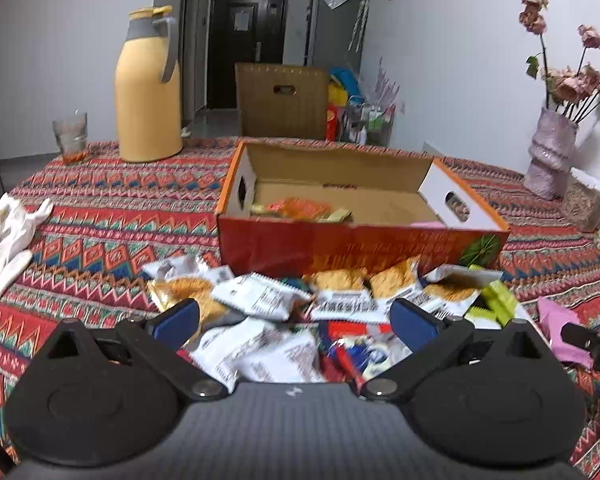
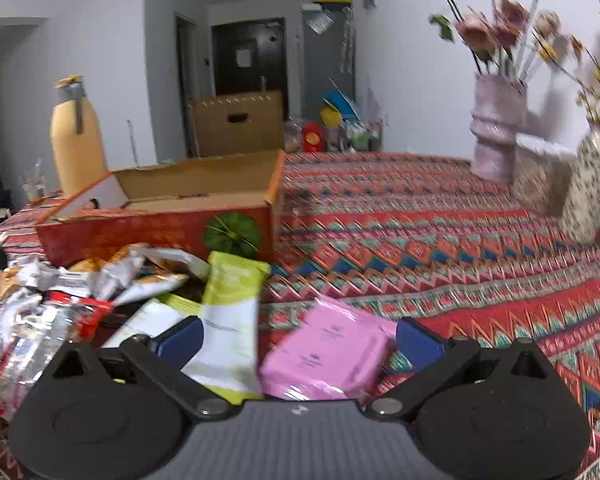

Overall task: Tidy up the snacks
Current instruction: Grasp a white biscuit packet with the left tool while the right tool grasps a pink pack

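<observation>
Both grippers stand wide open over a heap of foil snack packets lying on the red patterned tablecloth just in front of an open orange cardboard box, which already has a few packets in its left end. The left gripper hangs above the white and golden packets. The right gripper brackets a lime-green and white packet and a flat pink packet, gripping neither.

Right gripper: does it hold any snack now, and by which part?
Nothing is held. The right gripper is open, its fingers either side of the pink packet and green packet.
</observation>
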Action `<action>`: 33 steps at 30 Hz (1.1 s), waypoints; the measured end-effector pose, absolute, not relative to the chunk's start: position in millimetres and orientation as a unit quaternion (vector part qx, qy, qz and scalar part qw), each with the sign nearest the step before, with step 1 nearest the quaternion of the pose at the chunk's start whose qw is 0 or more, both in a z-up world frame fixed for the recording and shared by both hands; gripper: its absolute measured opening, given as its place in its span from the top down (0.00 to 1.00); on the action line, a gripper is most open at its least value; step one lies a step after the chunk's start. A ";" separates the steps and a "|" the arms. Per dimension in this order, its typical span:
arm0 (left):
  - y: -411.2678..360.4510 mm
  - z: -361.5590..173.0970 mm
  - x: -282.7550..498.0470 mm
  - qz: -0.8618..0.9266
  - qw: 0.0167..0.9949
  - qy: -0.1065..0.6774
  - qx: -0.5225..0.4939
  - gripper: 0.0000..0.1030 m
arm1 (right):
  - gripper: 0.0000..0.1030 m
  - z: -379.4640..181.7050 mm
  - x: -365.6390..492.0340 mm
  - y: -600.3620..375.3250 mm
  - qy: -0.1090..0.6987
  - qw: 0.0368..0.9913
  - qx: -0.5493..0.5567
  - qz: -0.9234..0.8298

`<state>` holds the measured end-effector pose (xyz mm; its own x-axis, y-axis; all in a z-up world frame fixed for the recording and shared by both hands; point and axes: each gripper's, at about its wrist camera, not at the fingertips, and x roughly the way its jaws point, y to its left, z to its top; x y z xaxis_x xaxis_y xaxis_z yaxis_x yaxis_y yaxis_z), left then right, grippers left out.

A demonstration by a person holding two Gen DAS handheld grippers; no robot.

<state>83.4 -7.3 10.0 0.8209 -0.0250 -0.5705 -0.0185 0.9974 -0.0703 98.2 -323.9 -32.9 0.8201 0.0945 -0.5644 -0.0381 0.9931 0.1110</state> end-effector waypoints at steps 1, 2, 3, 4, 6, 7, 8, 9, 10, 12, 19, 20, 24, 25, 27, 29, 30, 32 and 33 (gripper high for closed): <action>-6.6 8.9 82.8 0.000 0.953 0.302 -0.038 0.00 | 0.05 -35.5 101.0 -326.9 0.304 0.951 0.054 0.028; -6.0 8.1 82.2 0.003 0.952 0.304 -0.040 0.00 | 0.07 -37.9 105.0 -329.7 0.310 0.948 0.062 0.021; -5.7 7.6 81.4 0.003 0.951 0.305 -0.041 0.00 | 0.09 -39.3 109.3 -331.8 0.314 0.947 0.069 0.017; -5.9 7.5 81.1 0.004 0.951 0.306 -0.041 0.00 | 0.12 -40.7 113.8 -333.8 0.318 0.945 0.074 0.012; -6.4 6.9 80.5 0.005 0.950 0.309 -0.040 0.00 | 0.16 -43.4 123.2 -334.3 0.327 0.942 0.077 0.002; -6.5 6.4 80.3 0.007 0.950 0.310 -0.040 0.00 | 0.18 -44.5 127.9 -333.4 0.331 0.940 0.077 -0.002; -6.4 5.8 80.0 0.007 0.949 0.312 -0.040 0.00 | 0.21 -46.3 133.1 -332.1 0.337 0.939 0.075 -0.007; -6.3 5.3 79.8 0.007 0.949 0.313 -0.041 0.00 | 0.23 -48.1 137.5 -331.2 0.342 0.937 0.074 -0.012; -6.7 4.9 78.9 0.008 0.949 0.313 -0.041 0.00 | 0.24 -50.5 141.9 -330.6 0.349 0.934 0.073 -0.017; -6.9 4.5 78.1 0.009 0.949 0.314 -0.041 0.00 | 0.28 -54.9 147.4 -330.1 0.362 0.929 0.074 -0.020; -3.0 0.6 78.3 0.014 0.945 0.324 -0.043 0.00 | 0.36 -59.9 137.6 -324.3 0.359 0.932 0.042 -0.020; -2.7 -0.5 78.6 0.014 0.944 0.326 -0.043 0.00 | 0.39 -60.0 134.8 -323.4 0.355 0.934 0.035 -0.019; -0.8 -5.8 80.7 0.022 0.940 0.339 -0.043 0.00 | 0.41 -59.8 126.0 -323.8 0.346 0.938 0.032 -0.009; -0.6 -7.0 81.0 0.024 0.938 0.342 -0.043 0.00 | 0.41 -59.4 123.6 -324.5 0.341 0.939 0.035 -0.006; 1.0 -9.2 81.4 0.028 0.936 0.347 -0.043 0.00 | 0.41 -55.5 116.2 -325.3 0.323 0.945 0.041 -0.004; 2.6 -12.1 82.7 0.037 0.934 0.353 -0.043 0.00 | 0.41 -50.4 109.0 -325.5 0.303 0.952 0.049 -0.007; 2.6 -13.6 84.0 0.042 0.933 0.356 -0.043 0.00 | 0.41 -47.3 104.7 -325.4 0.292 0.955 0.054 -0.008; 2.3 -17.6 87.1 0.053 0.929 0.365 -0.043 0.00 | 0.41 -42.5 97.5 -325.6 0.276 0.959 0.066 -0.007; 1.7 -19.5 88.1 0.055 0.927 0.368 -0.044 0.00 | 0.41 -40.2 93.8 -325.1 0.269 0.960 0.073 -0.005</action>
